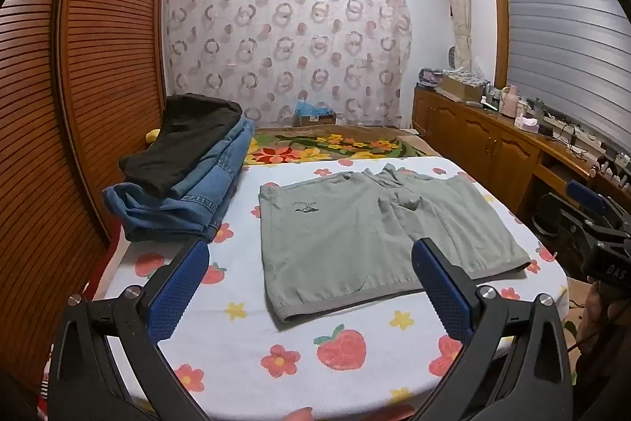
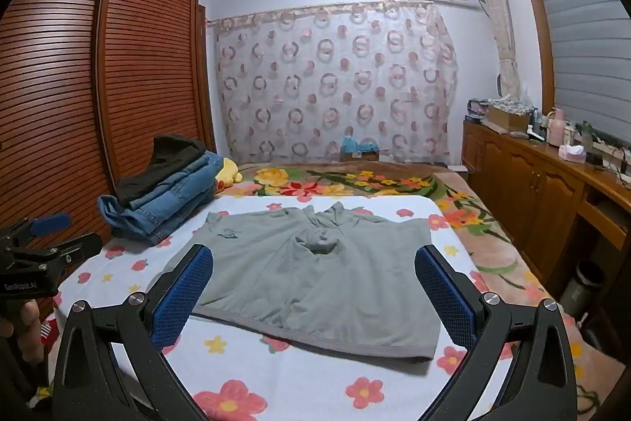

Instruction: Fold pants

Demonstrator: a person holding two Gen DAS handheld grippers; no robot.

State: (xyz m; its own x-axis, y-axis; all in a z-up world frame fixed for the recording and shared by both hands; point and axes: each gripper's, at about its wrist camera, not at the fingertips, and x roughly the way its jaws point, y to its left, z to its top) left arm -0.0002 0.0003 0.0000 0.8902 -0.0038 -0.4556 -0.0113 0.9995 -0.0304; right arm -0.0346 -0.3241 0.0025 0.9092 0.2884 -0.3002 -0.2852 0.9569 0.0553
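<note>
Grey-green short pants [image 1: 355, 235] [image 2: 315, 283] lie spread flat on the bed, trimmed leg hems toward me and waistband away, with a small dark logo on the left leg. My left gripper [image 1: 311, 251] hovers open over the near hem, with nothing between its blue pads. My right gripper [image 2: 313, 255] also stands open above the pants and touches nothing. A blue finger [image 1: 587, 198] of the right gripper shows at the right edge of the left wrist view. A blue finger [image 2: 51, 224] of the left gripper shows at the left edge of the right wrist view.
The bed has a white sheet [image 1: 335, 362] [image 2: 295, 381] printed with flowers and strawberries. A pile of jeans and a black garment [image 1: 189, 180] [image 2: 165, 192] lies at its left. A slatted wardrobe [image 1: 79, 86] stands close on the left, and a wooden cabinet [image 1: 493, 145] on the right.
</note>
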